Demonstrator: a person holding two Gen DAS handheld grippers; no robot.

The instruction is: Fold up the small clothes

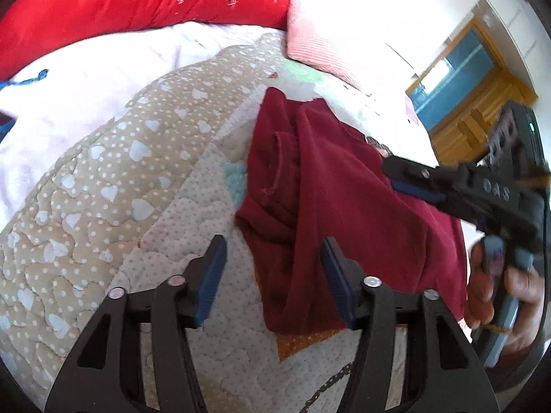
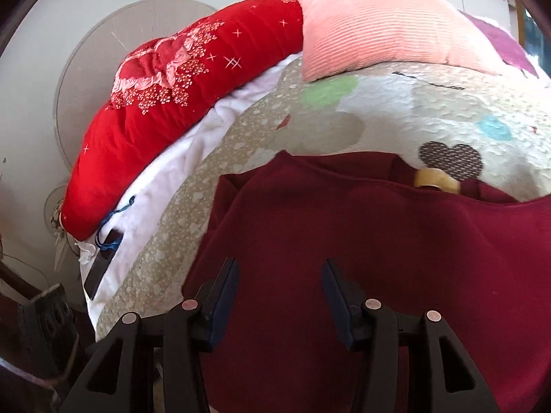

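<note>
Garment: dark red knitted small garment (image 1: 330, 186), lay rumpled and partly doubled over on a quilted bedspread with pale hearts and dots (image 1: 103, 179).
Long axis: ran from the near edge of the bed away toward the pillows, a ridge of cloth standing along it.
Left gripper (image 1: 272, 275): jaws parted, nothing between the blue pads; hung over the garment's near left hem, right pad just above the cloth, left pad above bare quilt.
Right gripper (image 2: 280, 296): jaws spread, unclenched, no cloth pinched; poised directly over the broad red panel.
Nearer hand: right one sat over the bulk of the cloth; left one only at its edge.
Likely next move: probably a fresh pinch on an edge, to be carried across the ridge.
Backdrop: bright red embroidered padded quilt (image 2: 179, 79) and salmon ribbed pillow (image 2: 375, 24), well apart from the garment.
Hidden: far right hem, under the cloth.
</note>
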